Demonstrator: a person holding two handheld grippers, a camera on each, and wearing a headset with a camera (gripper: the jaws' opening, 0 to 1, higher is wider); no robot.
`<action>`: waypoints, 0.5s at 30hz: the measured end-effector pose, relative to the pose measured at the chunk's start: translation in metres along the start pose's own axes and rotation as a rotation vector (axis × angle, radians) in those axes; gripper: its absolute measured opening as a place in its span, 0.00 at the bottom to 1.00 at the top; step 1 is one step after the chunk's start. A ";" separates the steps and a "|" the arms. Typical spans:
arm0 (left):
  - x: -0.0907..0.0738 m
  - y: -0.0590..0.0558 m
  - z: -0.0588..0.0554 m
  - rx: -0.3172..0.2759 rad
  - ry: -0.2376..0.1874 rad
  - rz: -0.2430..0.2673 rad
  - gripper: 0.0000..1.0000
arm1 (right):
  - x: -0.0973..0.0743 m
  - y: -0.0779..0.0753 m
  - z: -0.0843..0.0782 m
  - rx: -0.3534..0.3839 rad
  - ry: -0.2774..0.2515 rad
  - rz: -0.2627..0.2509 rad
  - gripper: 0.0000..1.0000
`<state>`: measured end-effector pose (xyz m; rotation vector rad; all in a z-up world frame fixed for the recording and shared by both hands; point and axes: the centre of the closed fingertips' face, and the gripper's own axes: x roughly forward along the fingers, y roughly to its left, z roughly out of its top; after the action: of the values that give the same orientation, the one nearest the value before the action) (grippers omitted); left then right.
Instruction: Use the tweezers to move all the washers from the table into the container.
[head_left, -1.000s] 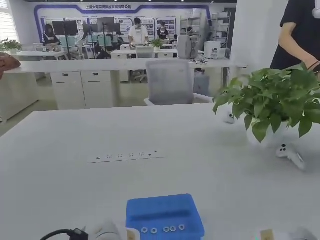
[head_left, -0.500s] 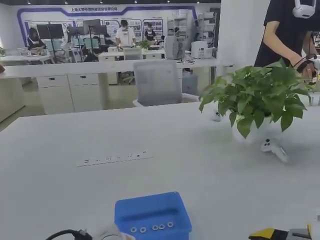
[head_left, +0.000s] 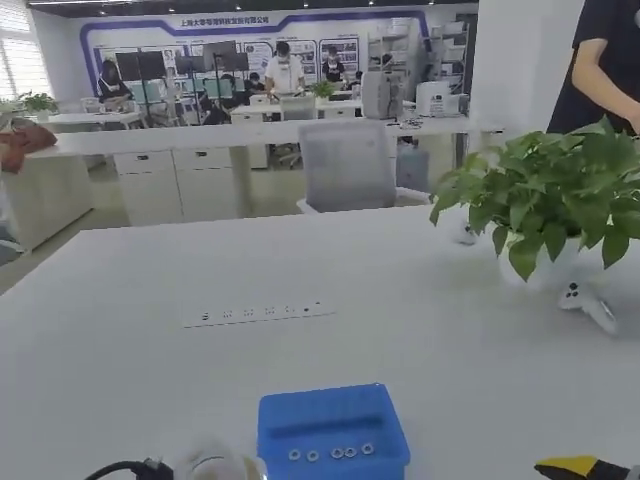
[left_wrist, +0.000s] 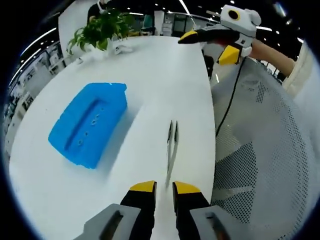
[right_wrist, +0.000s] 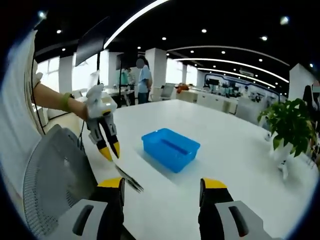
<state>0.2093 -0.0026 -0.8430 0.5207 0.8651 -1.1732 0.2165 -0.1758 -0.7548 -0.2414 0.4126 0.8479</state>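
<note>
Head view has swung, yet nothing on the worktop (head_left: 120, 350) has shifted in the last second. Container (head_left: 330, 412) sits near the near edge. Right tongs (right_wrist: 162, 182) gape wide, empty. Left tongs (left_wrist: 165, 186) stand narrow, gripping nothing, with the tweezers (left_wrist: 171, 145) lying flat just ahead, between container and that edge. Five washers (head_left: 337, 453) rest inside the container, count unchanged. Every washer I can find is in, so the job looks finished.

white table (head_left: 150, 380): blue container (head_left: 332, 430), tweezers (left_wrist: 171, 147), potted plant (head_left: 550, 210)
</note>
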 end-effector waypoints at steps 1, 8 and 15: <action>-0.010 0.001 0.005 -0.034 -0.056 0.027 0.12 | 0.001 -0.002 0.001 0.017 -0.010 -0.004 0.59; -0.064 0.015 0.023 -0.225 -0.373 0.217 0.30 | 0.001 -0.010 0.015 0.103 -0.100 -0.028 0.63; -0.110 0.027 0.024 -0.369 -0.614 0.438 0.53 | -0.001 -0.019 0.020 0.120 -0.140 -0.071 0.69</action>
<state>0.2275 0.0518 -0.7425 0.0243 0.3865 -0.6805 0.2354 -0.1815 -0.7353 -0.0840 0.3212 0.7626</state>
